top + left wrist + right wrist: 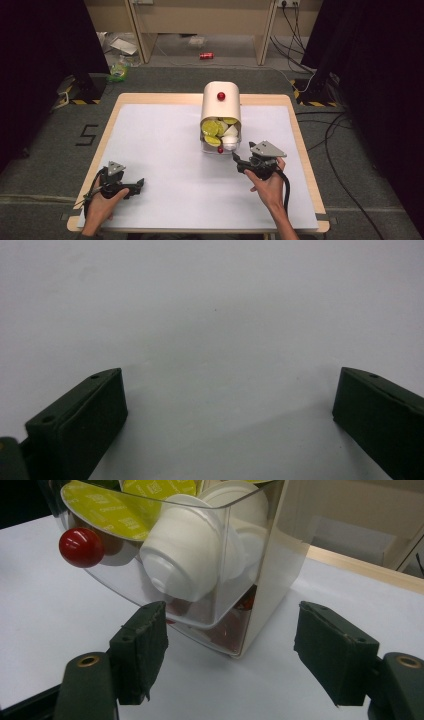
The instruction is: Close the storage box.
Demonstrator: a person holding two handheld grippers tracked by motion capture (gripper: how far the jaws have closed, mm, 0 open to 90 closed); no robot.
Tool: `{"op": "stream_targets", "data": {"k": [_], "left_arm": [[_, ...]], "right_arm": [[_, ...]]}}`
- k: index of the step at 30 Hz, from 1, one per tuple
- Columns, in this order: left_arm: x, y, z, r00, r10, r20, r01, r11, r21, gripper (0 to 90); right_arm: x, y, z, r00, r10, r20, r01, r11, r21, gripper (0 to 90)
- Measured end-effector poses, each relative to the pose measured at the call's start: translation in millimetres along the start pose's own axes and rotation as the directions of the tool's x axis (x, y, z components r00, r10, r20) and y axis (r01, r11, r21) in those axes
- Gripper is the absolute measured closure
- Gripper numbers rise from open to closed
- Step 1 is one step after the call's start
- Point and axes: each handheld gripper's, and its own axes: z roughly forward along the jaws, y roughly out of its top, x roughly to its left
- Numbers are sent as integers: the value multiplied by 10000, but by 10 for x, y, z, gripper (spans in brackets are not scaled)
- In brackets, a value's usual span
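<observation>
A cream capsule dispenser (220,102) with a red knob (220,96) on top stands at the table's middle back. Its clear drawer (220,137) faces the person and holds several capsules, some showing yellow-green lids (105,510), some showing white cups (185,555). A second red knob (81,546) sits on the drawer front. My right gripper (236,159) is open just right of the drawer's front, and its jaws (230,625) frame the drawer's lower corner without touching it. My left gripper (138,185) rests open at the front left over bare white mat (215,340).
A white mat (165,165) covers the wooden table (300,135). On the floor beyond lie a red can (206,56), some litter (120,70) at the back left, and cables (335,130) to the right. Dark curtains flank both sides.
</observation>
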Motion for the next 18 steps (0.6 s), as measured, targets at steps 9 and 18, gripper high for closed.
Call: {"op": "stream_targets", "data": {"k": [9,18], "left_arm": [[0,0,0,10000,-2,1,2,10000,-1,0],[0,0,0,10000,11,-9,-11,10000,2,0]], "right_arm": [[-43,25,66,9999,129,81,-129,9999,-13,282],[-70,49,110,9998,149,121,-149,9999,15,278]]}}
